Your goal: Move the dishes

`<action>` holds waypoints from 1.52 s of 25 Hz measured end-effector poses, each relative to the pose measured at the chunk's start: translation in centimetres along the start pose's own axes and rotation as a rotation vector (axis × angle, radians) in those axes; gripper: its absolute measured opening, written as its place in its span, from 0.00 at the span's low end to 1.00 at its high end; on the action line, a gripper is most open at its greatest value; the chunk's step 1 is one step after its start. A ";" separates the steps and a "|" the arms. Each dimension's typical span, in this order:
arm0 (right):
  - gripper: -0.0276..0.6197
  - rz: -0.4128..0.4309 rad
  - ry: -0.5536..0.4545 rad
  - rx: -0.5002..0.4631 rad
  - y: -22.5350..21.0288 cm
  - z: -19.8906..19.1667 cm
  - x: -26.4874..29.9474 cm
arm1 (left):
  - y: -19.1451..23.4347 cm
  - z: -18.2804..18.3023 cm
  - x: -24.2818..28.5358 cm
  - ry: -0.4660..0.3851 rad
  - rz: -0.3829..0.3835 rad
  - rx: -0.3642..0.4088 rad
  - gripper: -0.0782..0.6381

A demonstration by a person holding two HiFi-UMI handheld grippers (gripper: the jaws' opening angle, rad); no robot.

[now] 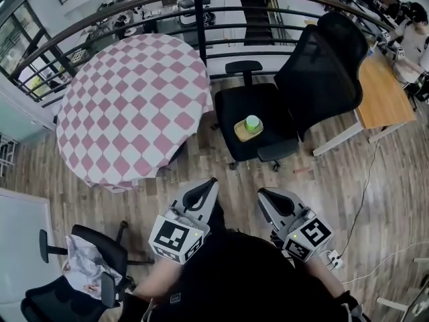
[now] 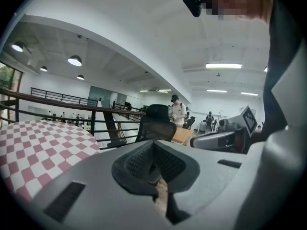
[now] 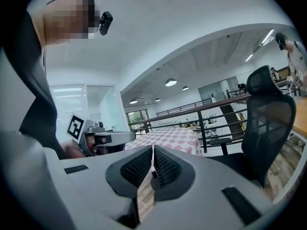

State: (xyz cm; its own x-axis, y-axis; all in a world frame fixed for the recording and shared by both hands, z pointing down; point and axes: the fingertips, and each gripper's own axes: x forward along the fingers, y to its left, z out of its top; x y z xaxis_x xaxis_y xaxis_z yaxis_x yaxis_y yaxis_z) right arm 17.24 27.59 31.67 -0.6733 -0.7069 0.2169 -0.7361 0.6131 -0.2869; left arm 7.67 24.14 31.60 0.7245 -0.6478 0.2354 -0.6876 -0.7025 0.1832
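Right under the camera is the person's dark top (image 1: 234, 274), and the two tools stick out from it over the wooden floor (image 1: 221, 166). Each tool has a cube with black and white squares on it.

Both jaws of the left gripper (image 1: 208, 185) are pressed together at the tips. Nothing is between them. The right gripper (image 1: 264, 194) has its jaws together too, and it holds nothing. The two tools are side by side, a little apart, and both point toward the chair ahead.

That chair is a black office chair (image 1: 295, 79). A small tan plate (image 1: 242, 134) lies on its seat, and a green cup (image 1: 252, 123) stands on the plate. The plate and cup are well apart from both tools.

Left of the chair is a round table (image 1: 134, 106) with a pink and white checked cloth on it. A dark railing (image 1: 201, 25) curves behind the table and the chair. A wooden desk (image 1: 382, 92) is on the right, past the chair.

Low on the left is another dark chair (image 1: 100, 253) with a crumpled cloth (image 1: 84, 267) lying on it.
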 end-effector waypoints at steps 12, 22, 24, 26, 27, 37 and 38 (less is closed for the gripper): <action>0.08 -0.090 0.020 -0.007 -12.4 6.0 13.1 | 13.5 3.8 10.7 0.055 -0.020 0.000 0.12; 0.08 -0.071 0.142 0.063 -21.2 2.2 16.0 | 17.6 3.3 18.3 0.109 0.059 -0.032 0.12; 0.08 -0.068 0.172 0.076 -23.0 0.8 16.5 | 17.6 1.9 19.8 0.143 0.058 -0.032 0.12; 0.08 -0.065 0.198 0.088 -24.5 -0.6 17.4 | 17.5 0.0 21.5 0.181 0.045 -0.048 0.12; 0.08 -0.059 0.209 0.089 -25.3 -1.4 18.0 | 17.5 -0.9 22.4 0.192 0.036 -0.060 0.12; 0.08 -0.031 0.337 0.102 -32.5 -11.5 22.6 | 19.3 -11.5 30.2 0.250 0.029 -0.149 0.12; 0.08 -0.031 0.357 0.086 -33.1 -12.7 23.0 | 19.8 -12.4 30.8 0.251 0.036 -0.155 0.12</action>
State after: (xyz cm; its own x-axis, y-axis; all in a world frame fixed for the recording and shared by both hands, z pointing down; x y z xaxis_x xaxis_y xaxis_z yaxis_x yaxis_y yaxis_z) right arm 25.24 -4.47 58.04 -0.6436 -0.5475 0.5348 -0.7584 0.5504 -0.3492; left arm 15.79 -6.05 54.29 0.6787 -0.5650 0.4692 -0.7256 -0.6147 0.3094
